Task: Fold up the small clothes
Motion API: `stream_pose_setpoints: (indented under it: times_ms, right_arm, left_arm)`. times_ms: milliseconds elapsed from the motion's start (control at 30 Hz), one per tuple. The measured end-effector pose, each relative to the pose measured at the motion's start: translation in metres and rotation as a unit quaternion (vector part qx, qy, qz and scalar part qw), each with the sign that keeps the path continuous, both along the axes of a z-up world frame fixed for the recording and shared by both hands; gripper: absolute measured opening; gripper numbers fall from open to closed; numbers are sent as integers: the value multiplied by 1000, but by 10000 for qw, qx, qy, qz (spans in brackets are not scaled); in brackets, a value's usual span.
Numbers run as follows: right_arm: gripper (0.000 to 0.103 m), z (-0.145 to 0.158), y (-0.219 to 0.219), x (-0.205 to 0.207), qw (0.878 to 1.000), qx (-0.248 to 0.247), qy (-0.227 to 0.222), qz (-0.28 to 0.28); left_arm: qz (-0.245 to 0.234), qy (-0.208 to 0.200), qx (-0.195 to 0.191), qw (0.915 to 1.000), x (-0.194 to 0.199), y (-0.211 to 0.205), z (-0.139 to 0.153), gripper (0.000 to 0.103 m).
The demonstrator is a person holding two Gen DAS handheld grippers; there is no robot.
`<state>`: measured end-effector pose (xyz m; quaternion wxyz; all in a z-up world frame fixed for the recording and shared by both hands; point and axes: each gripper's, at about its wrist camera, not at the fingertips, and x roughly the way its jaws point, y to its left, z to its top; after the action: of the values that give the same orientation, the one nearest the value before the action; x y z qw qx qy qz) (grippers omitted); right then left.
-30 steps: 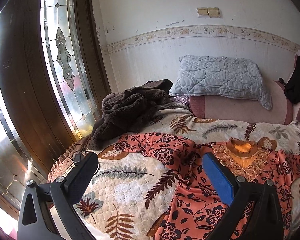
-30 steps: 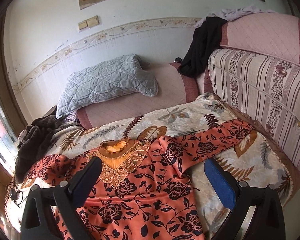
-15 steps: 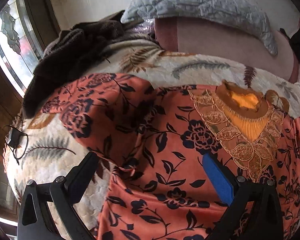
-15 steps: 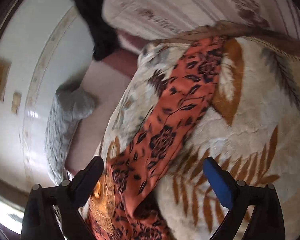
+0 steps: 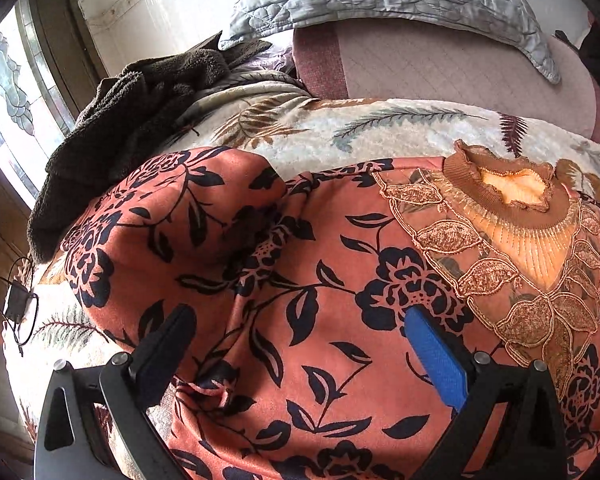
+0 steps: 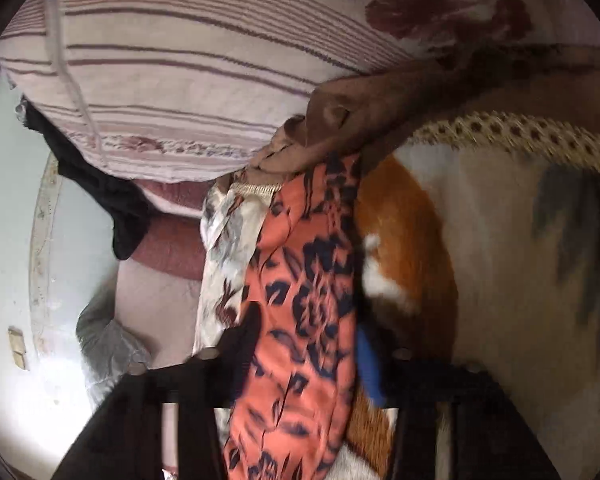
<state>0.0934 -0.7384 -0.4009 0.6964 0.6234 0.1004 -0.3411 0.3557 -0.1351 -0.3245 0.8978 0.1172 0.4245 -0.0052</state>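
Floral top (image 5: 320,280) flat on blanket (image 5: 380,128); left gripper (image 5: 300,344) jaws apart above it; right gripper (image 6: 304,344) apparently clamping sleeve (image 6: 312,264), frame blurred.

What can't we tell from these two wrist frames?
- Right wrist view: motion blur; the right tool straddles the sleeve, but whether it is actually pinching it cannot be told.
- Left wrist view: the blouse hem runs off the bottom edge, behind the open left tool.
- Left wrist view: the small black object on a cord at the bed's edge is too small to identify.
- Neither view shows the whole blouse.
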Motion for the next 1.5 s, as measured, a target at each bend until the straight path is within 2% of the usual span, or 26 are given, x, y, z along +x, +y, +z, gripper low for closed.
stream_pose_setpoints:
  times_ms: [33,67,100,200,333,400,500,600,733,867,967,1033,1067,1100,1133,1233,1267,1333,1367,1433,1500]
  right_arm:
    - [23,-4,-4,1,10000,-35,4,-8]
    - [12,-6,-7,2,10000,-80,49,9]
    - [8,-5,-8,4,9999,-129,78,65]
    - [9,10,-4,4,9989,-400,-8,245]
    - [9,70,28,24,9909,-1033,-453,737]
    - [9,106,59,42,9813,-1332,-740,1178]
    - [9,156,123,77,9597,-1726,-1109,1923]
    - [9,183,199,123,9345,-1809,-1400,2726]
    - [9,178,308,193,9049,-1661,-1378,3670]
    - [9,136,407,247,8834,-1267,-1166,4358]
    - [13,96,474,269,8581,-963,-748,4987]
    - [25,72,514,270,8343,-813,-280,5446]
    - [48,62,529,267,8207,-754,-123,5662]
    - [77,57,544,261,8074,-714,-13,5856]
    - [81,56,552,253,7976,-726,-37,5989]
    - [81,70,551,228,7778,-1162,-154,6175]
    - [81,77,546,218,7785,-1382,-118,6121]
    - [81,88,522,201,7926,-1819,128,5819]
    - [81,94,508,194,7986,-2027,346,5656]
    - [79,92,476,186,8069,-2321,917,5354]
    - [77,78,449,199,8069,-2326,1512,5215]
  left_arm:
    - [-11,-21,-18,10000,0,0,1,103]
    - [-19,-53,-32,10000,-1,-1,3,103]
    - [-20,-95,-37,9999,0,-2,3,103]
    - [-47,-165,-85,9998,-2,-3,11,103]
    - [110,-452,4,9989,-6,7,29,103]
    - [259,-504,0,9984,-3,20,38,103]
    - [586,-613,32,9964,2,47,50,103]
    - [971,-729,245,9923,9,78,57,103]
    - [1573,-573,-107,9858,19,137,63,103]
    - [2146,-586,-322,9744,17,189,68,103]
    - [2368,-564,-432,9690,15,215,69,103]
    - [2451,-510,-533,9667,15,227,67,103]
    - [2458,-474,-597,9663,16,230,66,103]
    - [2440,-448,-648,9666,15,231,66,103]
    - [2401,-437,-681,9674,16,230,65,103]
    - [2251,-476,-666,9709,15,222,67,103]
    - [2220,-475,-669,9716,16,221,68,103]
    - [2273,-344,-818,9698,20,227,64,103]
    - [2343,-199,-1010,9667,23,236,60,103]
    - [2577,111,-1469,9549,27,259,48,103]
    - [2834,335,-1846,9405,29,281,35,103]
